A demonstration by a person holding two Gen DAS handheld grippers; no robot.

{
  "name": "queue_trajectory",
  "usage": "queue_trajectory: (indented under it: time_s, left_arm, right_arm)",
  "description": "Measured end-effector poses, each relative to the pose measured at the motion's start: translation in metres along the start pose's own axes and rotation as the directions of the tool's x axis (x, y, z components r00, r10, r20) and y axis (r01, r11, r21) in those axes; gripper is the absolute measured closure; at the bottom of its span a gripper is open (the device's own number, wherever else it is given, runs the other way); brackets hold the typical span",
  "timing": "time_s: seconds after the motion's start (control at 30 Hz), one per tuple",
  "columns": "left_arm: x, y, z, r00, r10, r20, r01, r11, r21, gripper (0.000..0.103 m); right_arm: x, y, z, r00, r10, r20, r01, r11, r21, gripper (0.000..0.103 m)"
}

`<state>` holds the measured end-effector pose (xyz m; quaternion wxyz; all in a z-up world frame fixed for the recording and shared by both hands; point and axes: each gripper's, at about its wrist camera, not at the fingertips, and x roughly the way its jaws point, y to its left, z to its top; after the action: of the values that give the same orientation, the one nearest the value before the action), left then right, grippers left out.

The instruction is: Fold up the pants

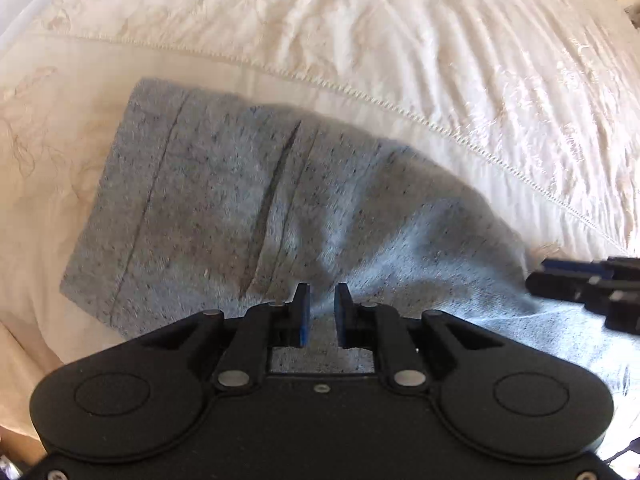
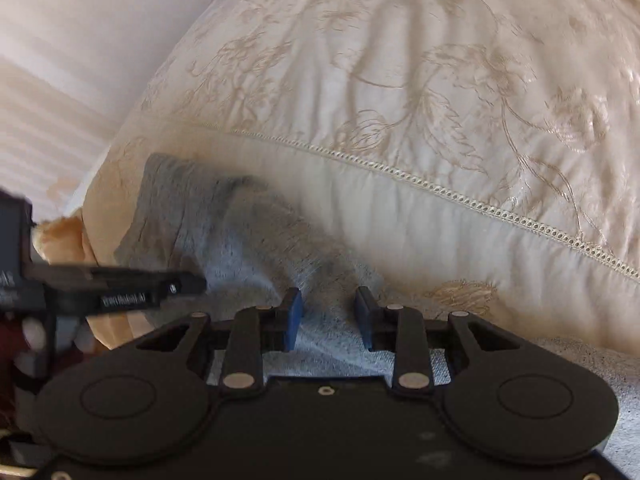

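Grey speckled pants (image 1: 200,200) lie folded on a cream embroidered bedspread (image 1: 400,40), one squared end toward the upper left. My left gripper (image 1: 322,292) points down at the near part of the cloth; its pads stand close together and creases run up into the narrow gap, so it looks shut on a pinch of the pants. From the right wrist view the pants (image 2: 240,240) stretch away to the left. My right gripper (image 2: 328,296) hovers over their near edge, pads wide apart, cloth below them but not pressed. The left gripper (image 2: 188,284) reaches in from the left.
A stitched openwork hem (image 1: 400,114) crosses the bedspread just beyond the pants. The bed's edge drops off at the left, where a pale striped surface (image 2: 48,112) shows. The right gripper (image 1: 540,274) enters the left wrist view at the right edge.
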<state>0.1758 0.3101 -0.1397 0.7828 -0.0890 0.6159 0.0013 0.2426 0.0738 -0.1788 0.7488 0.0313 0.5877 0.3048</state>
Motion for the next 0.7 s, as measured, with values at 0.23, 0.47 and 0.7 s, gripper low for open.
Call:
queue_trajectory:
  time_s: [0.23, 0.47, 0.7]
  left_arm:
    - [-0.022, -0.044, 0.059, 0.991, -0.107, 0.075, 0.099, 0.989, 0.111, 0.083]
    - [-0.012, -0.074, 0.077, 0.981, -0.184, 0.054, 0.176, 0.975, 0.133, 0.083]
    - [0.01, -0.03, 0.026, 0.994, -0.092, -0.052, 0.095, 0.994, 0.055, 0.083]
  right_arm:
    - [0.027, 0.05, -0.055, 0.994, -0.099, -0.045, 0.094, 0.989, -0.116, 0.07]
    - [-0.018, 0.021, -0.05, 0.988, -0.076, 0.135, 0.052, 0.984, 0.169, 0.07]
    - [-0.033, -0.053, 0.008, 0.988, -0.021, 0.151, -0.038, 0.925, 0.379, 0.07]
